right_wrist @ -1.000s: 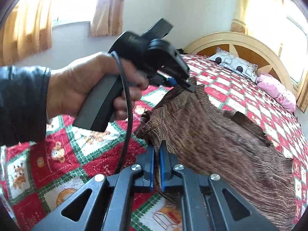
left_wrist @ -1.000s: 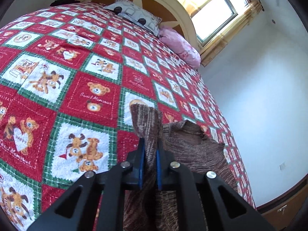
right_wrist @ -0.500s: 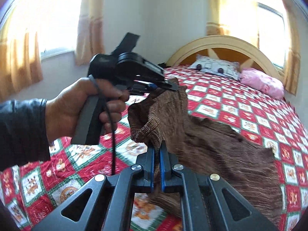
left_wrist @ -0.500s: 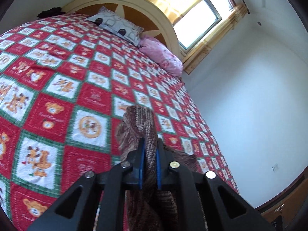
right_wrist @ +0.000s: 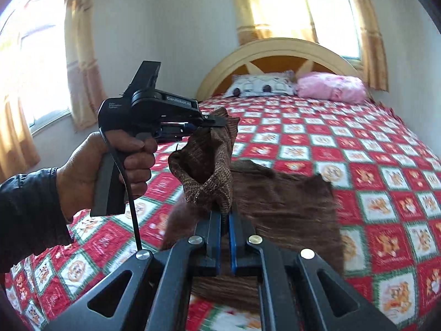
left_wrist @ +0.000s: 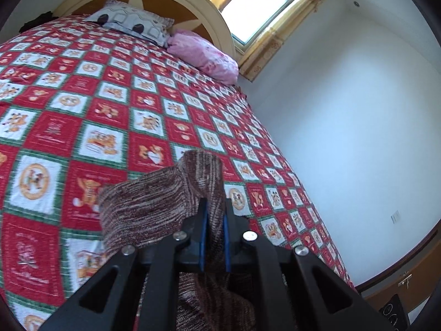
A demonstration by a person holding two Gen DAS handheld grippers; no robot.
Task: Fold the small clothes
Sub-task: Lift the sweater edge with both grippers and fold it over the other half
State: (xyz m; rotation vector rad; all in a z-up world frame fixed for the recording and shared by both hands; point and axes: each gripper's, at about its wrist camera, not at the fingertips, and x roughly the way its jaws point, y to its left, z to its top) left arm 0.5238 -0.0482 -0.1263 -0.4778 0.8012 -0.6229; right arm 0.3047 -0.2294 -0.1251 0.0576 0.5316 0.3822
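A brown knit garment (right_wrist: 286, 201) hangs lifted over the red teddy-bear quilt (right_wrist: 358, 143), its far part trailing down toward the bedspread. The left gripper (right_wrist: 212, 122) is clamped tight on one bunched edge, held up high by the person's left hand (right_wrist: 110, 171) — the fabric sags in a pouch just beneath it. The right gripper (right_wrist: 224, 218), lower and nearer, is pinched shut on another fold of the same cloth. Two pillows — one patterned (right_wrist: 260, 85), one pink (right_wrist: 330, 87) — lie against the headboard (right_wrist: 275, 52).
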